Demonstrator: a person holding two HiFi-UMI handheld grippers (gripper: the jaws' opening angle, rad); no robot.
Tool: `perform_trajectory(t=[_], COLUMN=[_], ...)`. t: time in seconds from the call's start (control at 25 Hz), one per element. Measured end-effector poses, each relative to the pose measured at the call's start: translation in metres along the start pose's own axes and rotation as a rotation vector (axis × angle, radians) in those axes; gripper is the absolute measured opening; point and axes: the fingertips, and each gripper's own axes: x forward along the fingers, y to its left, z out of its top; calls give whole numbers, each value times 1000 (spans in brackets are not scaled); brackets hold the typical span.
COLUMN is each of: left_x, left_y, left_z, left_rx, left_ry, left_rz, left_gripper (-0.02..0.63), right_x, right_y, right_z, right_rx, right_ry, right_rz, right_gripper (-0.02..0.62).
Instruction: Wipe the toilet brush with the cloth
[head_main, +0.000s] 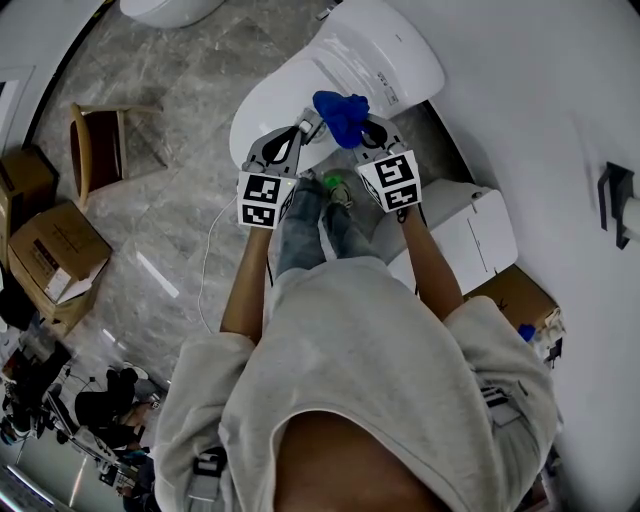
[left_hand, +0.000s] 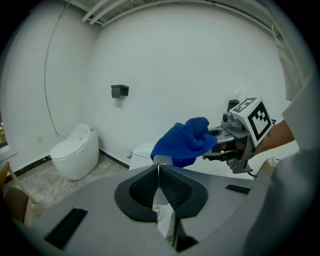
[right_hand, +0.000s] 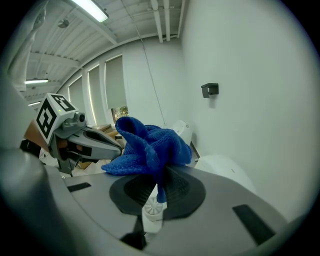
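Observation:
My right gripper (head_main: 358, 128) is shut on a bunched blue cloth (head_main: 340, 112), held above the white toilet's lid (head_main: 380, 60). In the right gripper view the cloth (right_hand: 147, 145) spills over the shut jaws (right_hand: 159, 175). My left gripper (head_main: 303, 127) sits just left of the cloth, shut on a thin white part of the toilet brush (left_hand: 163, 210). The brush hangs below the jaws (left_hand: 159, 164), white with green lower down (head_main: 335, 184). The cloth (left_hand: 184, 141) and the right gripper (left_hand: 220, 140) lie right beyond the left jaws. Contact between cloth and brush is not visible.
The person's legs stand in front of the toilet. A white cabinet (head_main: 470, 235) is on the right by the wall. Cardboard boxes (head_main: 55, 255) and a wooden stool (head_main: 95, 145) stand on the marble floor at left. A second toilet (left_hand: 75, 150) stands farther off.

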Motion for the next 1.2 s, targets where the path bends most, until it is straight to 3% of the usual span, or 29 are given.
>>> perform_trajectory(t=[0.2,1.2], left_x=[0,1], left_y=[0,2], left_z=[1,5], left_rx=[-2,-20], left_ry=[-7,-23], left_rz=[-5,-16], left_gripper=[23,23], right_x=[22,90], right_y=[17,28], right_z=[-19,-119], right_rx=[-42,130], right_ry=[78,325], right_rz=[65,156], right_gripper=[52,51])
